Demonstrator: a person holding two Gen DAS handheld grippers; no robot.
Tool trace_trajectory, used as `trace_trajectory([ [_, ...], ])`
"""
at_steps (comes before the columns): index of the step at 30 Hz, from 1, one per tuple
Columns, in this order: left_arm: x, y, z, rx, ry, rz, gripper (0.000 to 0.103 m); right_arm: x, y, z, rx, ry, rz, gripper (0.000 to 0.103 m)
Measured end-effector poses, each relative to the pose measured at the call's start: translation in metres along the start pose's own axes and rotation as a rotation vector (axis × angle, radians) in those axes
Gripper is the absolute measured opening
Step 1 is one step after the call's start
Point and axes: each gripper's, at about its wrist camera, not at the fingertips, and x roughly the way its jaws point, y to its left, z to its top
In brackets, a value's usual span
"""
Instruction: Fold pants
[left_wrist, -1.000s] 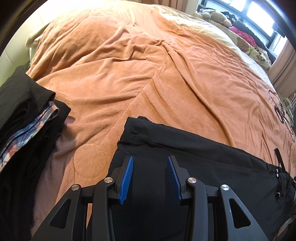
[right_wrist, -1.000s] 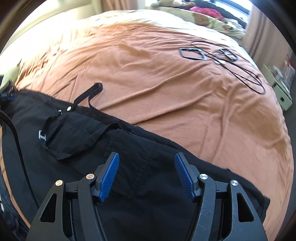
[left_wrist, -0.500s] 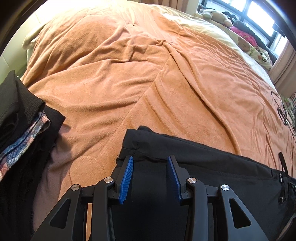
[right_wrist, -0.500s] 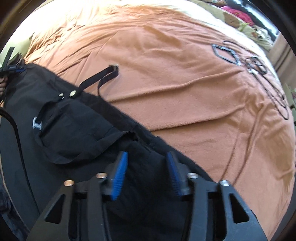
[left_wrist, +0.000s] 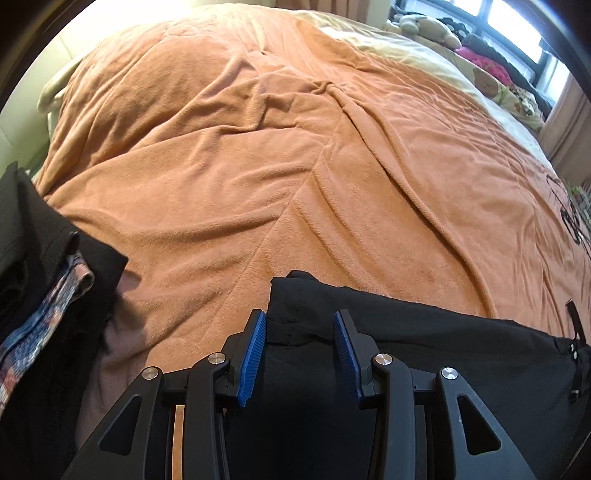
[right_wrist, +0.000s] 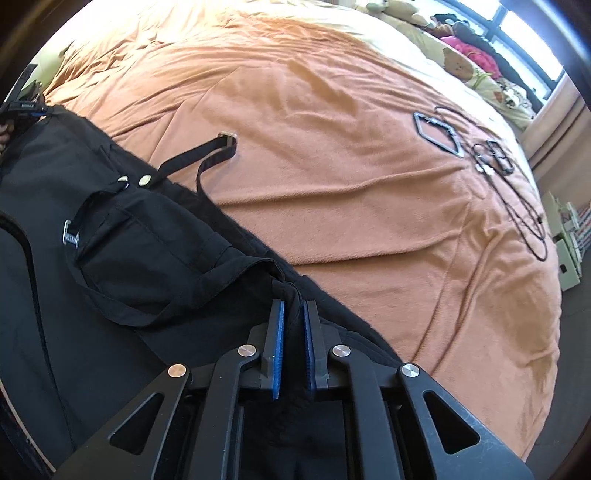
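Black pants (left_wrist: 443, 354) lie flat along the near edge of an orange blanket (left_wrist: 295, 147). In the left wrist view my left gripper (left_wrist: 299, 332) straddles one end of the pants. Its jaws are closing, the cloth lies between the blue pads (left_wrist: 253, 350), and a wide gap still shows. In the right wrist view the pants (right_wrist: 129, 258) show a cargo pocket and a loose black strap (right_wrist: 207, 155). My right gripper (right_wrist: 293, 321) is closing its jaws tight on a raised fold of the pants' far edge, just past the pocket.
A pile of dark folded clothes (left_wrist: 33, 280) with a patterned piece sits at the left. Black cables and small frames (right_wrist: 439, 133) lie on the blanket at the right. Soft toys (left_wrist: 424, 26) line the window side. A pale cabinet (right_wrist: 565, 236) stands beside the bed.
The right gripper's jaws went from wide apart to pinched on a fold of the pants, and it rolled. The left gripper slid toward the pants' end and narrowed a little.
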Motion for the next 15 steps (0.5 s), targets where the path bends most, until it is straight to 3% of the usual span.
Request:
trace_trajectory([
  [1,0.0,-0.002,0.0,0.015,-0.009,0.015,0.015,-0.002,-0.001,0.0,0.009,-0.008,-0.008,0.007],
  [3,-0.001,-0.003,0.002,0.021,-0.022,0.013,0.009,-0.007,-0.003,-0.001,0.029,-0.017,-0.017,0.006],
  [9,-0.006,-0.007,0.008,0.014,-0.071,0.048,0.006,-0.006,-0.002,0.001,0.045,-0.038,-0.06,0.006],
  [13,0.009,-0.007,0.009,0.017,-0.028,0.088,0.005,0.013,-0.004,0.002,0.08,-0.005,-0.083,0.007],
  [15,0.013,-0.005,0.01,0.016,-0.004,0.088,0.008,0.025,-0.002,0.002,0.092,0.017,-0.097,0.014],
])
